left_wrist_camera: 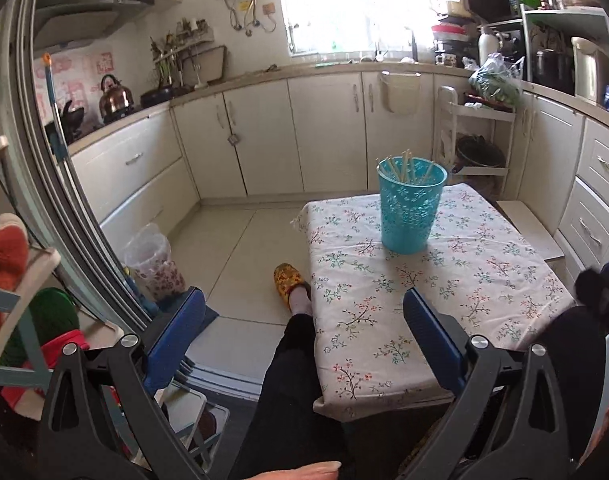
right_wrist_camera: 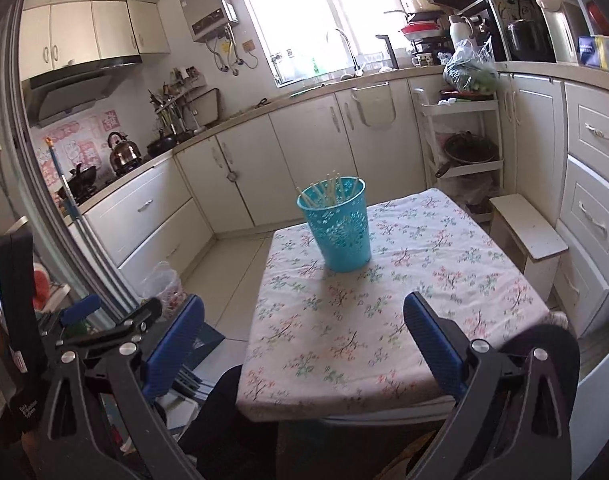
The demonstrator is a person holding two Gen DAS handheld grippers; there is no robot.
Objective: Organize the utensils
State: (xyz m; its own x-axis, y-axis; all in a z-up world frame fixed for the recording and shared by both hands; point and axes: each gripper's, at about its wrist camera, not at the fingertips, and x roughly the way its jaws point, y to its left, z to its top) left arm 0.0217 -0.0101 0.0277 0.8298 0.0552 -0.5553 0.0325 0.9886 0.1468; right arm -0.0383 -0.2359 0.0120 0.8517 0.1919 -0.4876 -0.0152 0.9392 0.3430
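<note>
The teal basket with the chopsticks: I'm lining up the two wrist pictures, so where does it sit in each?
Left wrist: teal basket right of centre, at the table's far edge.
Right wrist: teal basket near centre, on the table's far left part.
Shared landmark: copper kettle on the stove at left.

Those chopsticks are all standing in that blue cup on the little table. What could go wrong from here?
The teal cup is tall and narrow, so a nudge from either open gripper, left or right, might tip it and spill the chopsticks. It also stands towards the table's far end on a loose floral cloth; snagging the cloth could drag it off.
</note>
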